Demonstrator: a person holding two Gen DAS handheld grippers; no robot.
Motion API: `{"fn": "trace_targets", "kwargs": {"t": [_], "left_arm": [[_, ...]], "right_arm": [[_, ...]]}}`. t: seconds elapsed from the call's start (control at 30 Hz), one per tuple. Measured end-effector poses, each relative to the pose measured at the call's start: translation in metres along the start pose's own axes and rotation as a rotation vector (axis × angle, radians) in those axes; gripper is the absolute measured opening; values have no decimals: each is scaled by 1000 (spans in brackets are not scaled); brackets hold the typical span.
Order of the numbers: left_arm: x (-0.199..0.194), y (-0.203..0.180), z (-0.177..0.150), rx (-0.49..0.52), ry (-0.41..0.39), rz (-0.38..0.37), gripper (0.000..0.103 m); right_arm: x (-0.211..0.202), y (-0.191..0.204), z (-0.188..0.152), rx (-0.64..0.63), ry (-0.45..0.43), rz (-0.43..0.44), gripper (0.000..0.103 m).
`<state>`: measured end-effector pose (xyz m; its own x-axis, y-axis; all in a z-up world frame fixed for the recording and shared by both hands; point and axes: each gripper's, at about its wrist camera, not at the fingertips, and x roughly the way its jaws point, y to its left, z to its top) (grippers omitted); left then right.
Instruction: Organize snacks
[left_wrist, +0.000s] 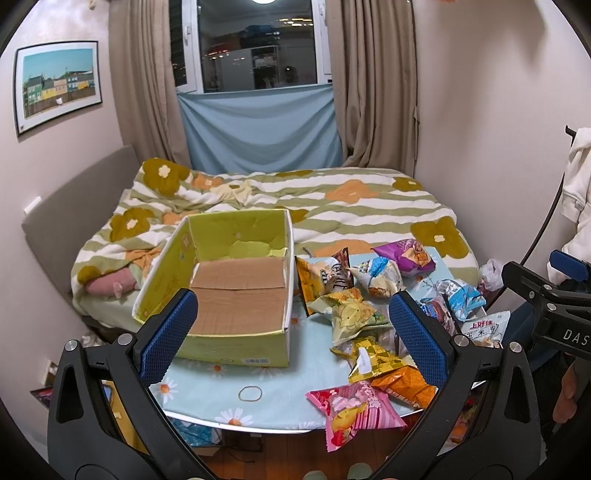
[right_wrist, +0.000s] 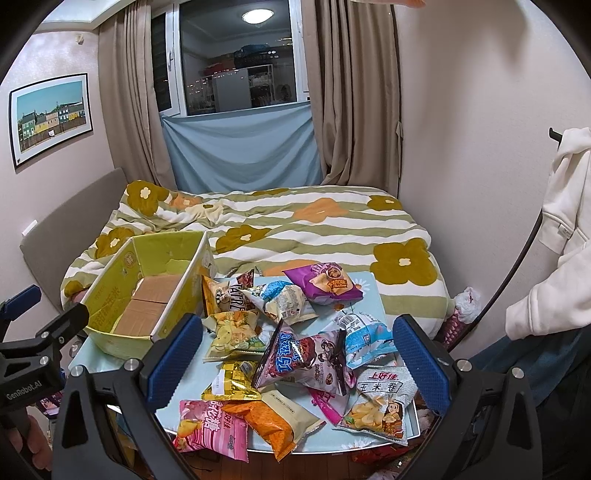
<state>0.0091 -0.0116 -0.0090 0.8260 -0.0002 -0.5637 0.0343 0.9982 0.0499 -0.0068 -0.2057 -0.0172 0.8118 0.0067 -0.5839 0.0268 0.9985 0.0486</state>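
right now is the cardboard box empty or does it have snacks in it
Empty: the box shows only its bare brown bottom flaps, and the snack packets all lie outside it on the table.

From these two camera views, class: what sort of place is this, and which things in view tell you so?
Most likely a home bedroom: a bed with a flowered quilt, a curtained window and a framed picture on the wall. A small table before the bed holds snack packets and a cardboard box.

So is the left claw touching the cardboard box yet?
Apart. In the right wrist view the left claw hangs left of the cardboard box, with bed and wall visible between them. Its own view shows open jaws holding nothing.
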Motion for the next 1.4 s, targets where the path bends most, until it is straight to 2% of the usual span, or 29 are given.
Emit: {"fn": "trace_targets", "kwargs": {"t": [0.1, 0.27, 0.43, 0.6, 0.67, 0.77, 0.93, 1.2, 1.27, 1.4], "left_arm": [[2, -2, 1, 14, 27, -31, 103], [15, -10, -3, 113, 104, -88, 103], [47, -23, -27, 254, 208, -131, 103], [92, -25, -57, 282, 348, -233, 103], [110, -25, -68, 259, 399, -255, 103], [135, -21, -88, 167, 492, -309, 103], [163, -24, -117, 42, 606, -348, 103], [180, -45, -137, -48, 682, -357, 103], [185, -46, -143, -64, 699, -346, 103], [194, -46, -157, -97, 729, -311, 103]], "right_arm": [[0, 1, 0, -3, 10, 5, 103], [2, 0, 3, -33, 56, 51, 103], [24, -8, -11, -70, 124, 128, 103], [61, -16, -38, -95, 206, 132, 103], [71, -15, -49, -104, 226, 138, 103], [90, -14, -68, -114, 276, 149, 103], [111, -11, -91, -161, 317, 200, 102], [143, -9, -115, -278, 369, 345, 94], [150, -10, -120, -291, 389, 383, 90], [164, -11, -127, -309, 417, 441, 89]]}}
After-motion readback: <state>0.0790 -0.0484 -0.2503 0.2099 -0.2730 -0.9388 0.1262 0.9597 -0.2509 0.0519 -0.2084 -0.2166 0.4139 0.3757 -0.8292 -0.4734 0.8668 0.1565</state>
